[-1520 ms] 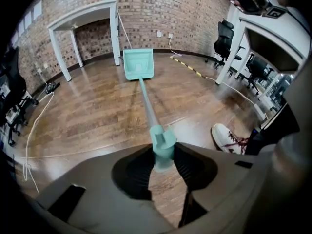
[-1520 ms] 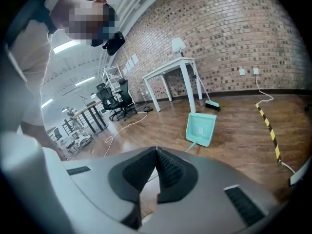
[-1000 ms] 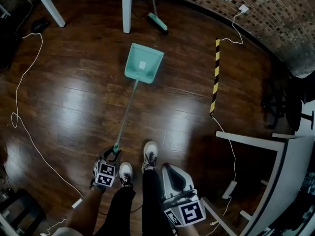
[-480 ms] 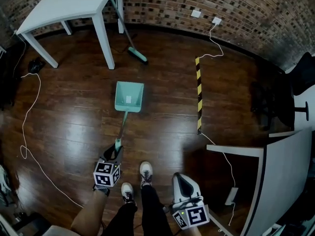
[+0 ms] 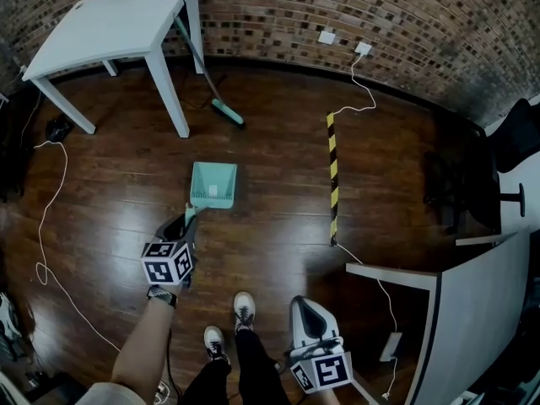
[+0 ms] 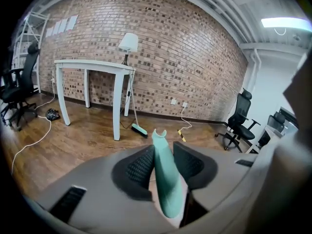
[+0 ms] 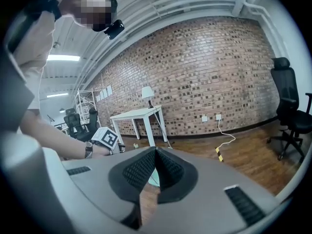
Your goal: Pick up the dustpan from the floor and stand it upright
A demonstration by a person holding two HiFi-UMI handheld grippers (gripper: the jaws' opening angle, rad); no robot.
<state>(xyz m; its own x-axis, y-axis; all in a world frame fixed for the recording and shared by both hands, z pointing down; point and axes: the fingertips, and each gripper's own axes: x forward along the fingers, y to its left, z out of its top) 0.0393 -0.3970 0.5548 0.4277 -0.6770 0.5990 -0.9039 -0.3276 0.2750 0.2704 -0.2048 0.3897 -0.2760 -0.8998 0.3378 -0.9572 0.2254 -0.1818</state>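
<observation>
The teal dustpan (image 5: 213, 185) rests with its pan on the wooden floor, and its long handle (image 5: 190, 213) rises steeply toward me. My left gripper (image 5: 186, 224) is shut on the handle's top end. In the left gripper view the teal handle (image 6: 165, 179) runs up between both pads and its notched tip sticks out past them. My right gripper (image 5: 307, 307) hangs low beside my right shoe, shut with nothing in it; its pads (image 7: 168, 168) meet in the right gripper view. There the left gripper's marker cube (image 7: 108, 139) also shows.
A white table (image 5: 110, 19) stands at the brick wall with a teal broom (image 5: 226, 113) leaning by its leg. A yellow-black strip (image 5: 332, 175) lies on the floor to the right. White cables (image 5: 46, 218) trail left. A white desk (image 5: 472, 302) and an office chair (image 5: 506, 154) stand at the right.
My left gripper has risen and moved forward with the handle, tipping the dustpan from lying flat to nearly upright. The head view now takes in more of the wall and table.
</observation>
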